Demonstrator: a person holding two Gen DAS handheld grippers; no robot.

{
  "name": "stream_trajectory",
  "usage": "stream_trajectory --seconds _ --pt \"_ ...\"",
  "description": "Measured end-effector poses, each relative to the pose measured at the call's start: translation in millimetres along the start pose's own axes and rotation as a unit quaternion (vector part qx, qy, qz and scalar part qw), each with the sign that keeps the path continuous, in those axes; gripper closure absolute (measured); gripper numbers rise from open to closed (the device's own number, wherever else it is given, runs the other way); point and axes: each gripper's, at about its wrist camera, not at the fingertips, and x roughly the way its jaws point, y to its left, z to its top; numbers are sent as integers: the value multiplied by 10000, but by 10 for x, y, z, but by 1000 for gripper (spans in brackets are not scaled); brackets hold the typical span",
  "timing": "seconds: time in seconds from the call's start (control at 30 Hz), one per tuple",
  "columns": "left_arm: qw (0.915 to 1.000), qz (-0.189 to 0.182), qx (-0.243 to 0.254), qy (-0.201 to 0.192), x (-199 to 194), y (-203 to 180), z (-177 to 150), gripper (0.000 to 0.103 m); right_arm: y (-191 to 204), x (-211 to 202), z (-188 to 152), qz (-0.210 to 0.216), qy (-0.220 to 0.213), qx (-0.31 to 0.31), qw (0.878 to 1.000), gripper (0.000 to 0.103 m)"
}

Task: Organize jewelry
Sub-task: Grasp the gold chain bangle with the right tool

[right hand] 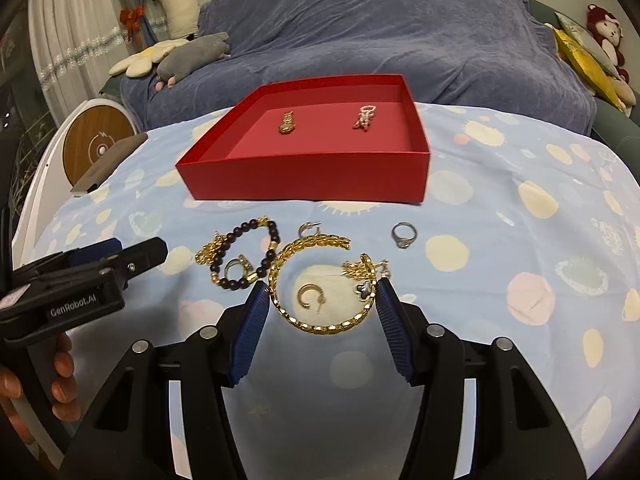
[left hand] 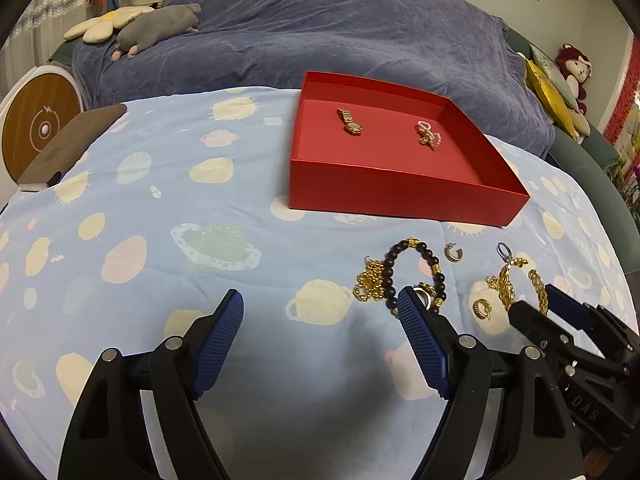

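Red box sits open on the cloth, two pieces inside: one gold watch and one pearl piece, apart from each other. On the cloth in front of the box – one dark bead bracelet with gold spacers, one gold chain touching its left side, one ring lying inside the bead loop, one large gold link bangle, two small hoop earrings (one inside the bangle, one just beyond it), one stone-set ring off to the right. A further small gold cluster at the bangle's right edge is too tangled to count. Right gripper brackets the bangle, blue pads close on either side; in the left wrist view the bangle stands up between its fingers, so it looks grasped. Left gripper is spread wide, nothing between the pads – its right finger overlaps the bead bracelet in view. Surface: pale blue cloth printed with planets. Behind, a sofa under a blue-grey throw, several plush toys, curtains at left.
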Motion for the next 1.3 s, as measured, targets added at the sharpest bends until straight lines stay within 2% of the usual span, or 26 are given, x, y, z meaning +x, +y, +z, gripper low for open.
stream_trajectory --seconds 0.17,0.3,0.4,0.57,0.8,1.0,1.07,1.13,1.23,1.3 --pt "9998 -17 216 -30 59 -146 5 27 -196 -77 9 -116 -72 175 9998 50" --pt "10000 -7 96 21 159 -122 58 30 -268 -107 -11 -148 -77 219 9996 50" --pt "9999 117 118 46 224 -101 74 38 -321 -119 -18 -145 -70 243 9996 50" --pt "9978 464 451 107 307 -119 38 51 -376 -118 -31 -155 -51 275 9995 50" --pt "9974 315 620 164 398 -237 -13 52 -378 -94 -37 -154 -17 252 9996 50" --pt "9967 371 720 106 448 -308 -8 53 -375 -91 -37 -145 -9 261 9996 50" --pt "9970 357 682 82 456 -291 14 59 -363 -88 -46 -136 -5 245 9996 50" --pt "9972 321 670 56 457 -285 26 76 -352 -78 -53 -127 9 233 9996 50" --pt "9973 243 691 44 452 -292 31 94 -340 -65 -53 -99 27 212 9997 50" --pt "9973 201 702 41 451 -290 35 98 -327 -62 -55 -83 33 194 9998 50"
